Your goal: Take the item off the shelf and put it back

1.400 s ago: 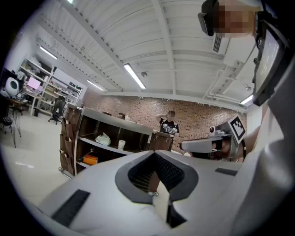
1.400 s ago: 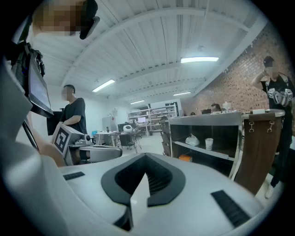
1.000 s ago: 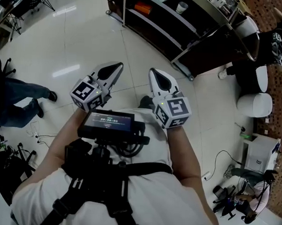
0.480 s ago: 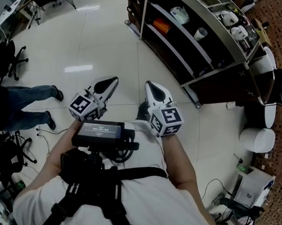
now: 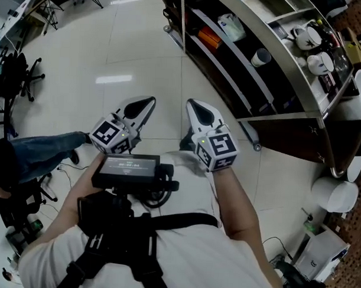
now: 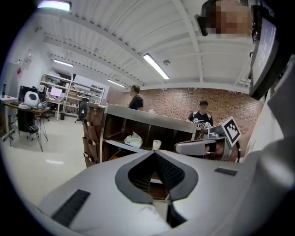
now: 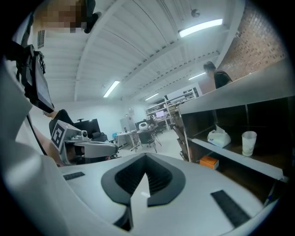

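Shelf (image 5: 290, 61) stands well beyond left claw (image 5: 145, 105) and right claw (image 5: 195, 107), both pressed together, floor (image 5: 142, 44) between

Glossy white tile floor (image 5: 130, 56) w/ lamp glare. Bystander's jeans leg (image 5: 43, 154) at left edge, black office chair (image 5: 20, 70) further up, thin cables (image 5: 64, 168) on the floor by the leg. Right side: white round stools (image 5: 337, 196) (maybe pouffes, can't tell), white box (image 5: 324, 253) below them.

Left gripper view: ribbed white ceiling w/ strip light (image 6: 155, 67), red brick wall (image 6: 179, 102) at back. 2 ppl stand in front of it, one in dark top (image 6: 135, 99), one in black tee (image 6: 202, 119). Desk (image 6: 20, 109) far left w/ white round obj on it, racks (image 6: 71, 93) behind.

Right gripper view: more strip lights (image 7: 200, 27), desks + chairs (image 7: 138, 133) in bg.
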`<state>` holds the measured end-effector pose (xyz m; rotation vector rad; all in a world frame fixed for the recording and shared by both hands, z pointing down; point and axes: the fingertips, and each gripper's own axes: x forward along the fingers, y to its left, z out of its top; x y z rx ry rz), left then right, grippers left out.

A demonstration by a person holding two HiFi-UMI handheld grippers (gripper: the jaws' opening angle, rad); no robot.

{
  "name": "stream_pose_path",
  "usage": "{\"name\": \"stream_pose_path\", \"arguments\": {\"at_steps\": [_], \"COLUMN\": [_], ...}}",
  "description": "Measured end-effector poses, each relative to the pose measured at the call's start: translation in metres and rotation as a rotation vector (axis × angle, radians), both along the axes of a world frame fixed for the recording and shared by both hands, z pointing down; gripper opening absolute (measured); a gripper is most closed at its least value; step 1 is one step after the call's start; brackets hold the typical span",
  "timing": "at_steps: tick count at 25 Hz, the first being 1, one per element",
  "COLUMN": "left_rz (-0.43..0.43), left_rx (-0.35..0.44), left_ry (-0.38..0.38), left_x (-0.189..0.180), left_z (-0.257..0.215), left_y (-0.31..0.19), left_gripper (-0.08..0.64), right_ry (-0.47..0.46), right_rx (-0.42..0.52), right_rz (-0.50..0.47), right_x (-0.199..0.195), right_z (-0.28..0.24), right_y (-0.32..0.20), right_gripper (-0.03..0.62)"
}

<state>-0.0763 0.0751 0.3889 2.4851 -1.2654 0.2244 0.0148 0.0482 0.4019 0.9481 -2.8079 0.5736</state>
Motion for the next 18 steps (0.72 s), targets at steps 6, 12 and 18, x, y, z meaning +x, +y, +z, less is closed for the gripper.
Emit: {"name": "stream_pose_path", "arguments": {"at_steps": [6, 12, 18], "left_rz": [0.098, 0.184, 0.234], "left_rx": [-0.023, -0.020, 0.007], "left_ry": [-0.058, -0.080, -0.064], "left_x": [0.050, 0.094, 0.112], "left_z": [0.002, 0.010, 0.005], "left_y": [-0.070, -0.121, -0.150], "left_gripper": [0.000, 0.000, 0.000], "right_ry": [-0.054, -0.055, -0.029], "right_rx": [-0.015, -0.026, -0.012], "right_rz": [0.053, 0.116, 0.158], "right_x": [0.037, 0.082, 0.095], "right_z": [0.005, 0.021, 0.020], "right_y": [-0.054, -0.094, -0.117], "right_gripper": [0.008, 0.008, 0.008]}}
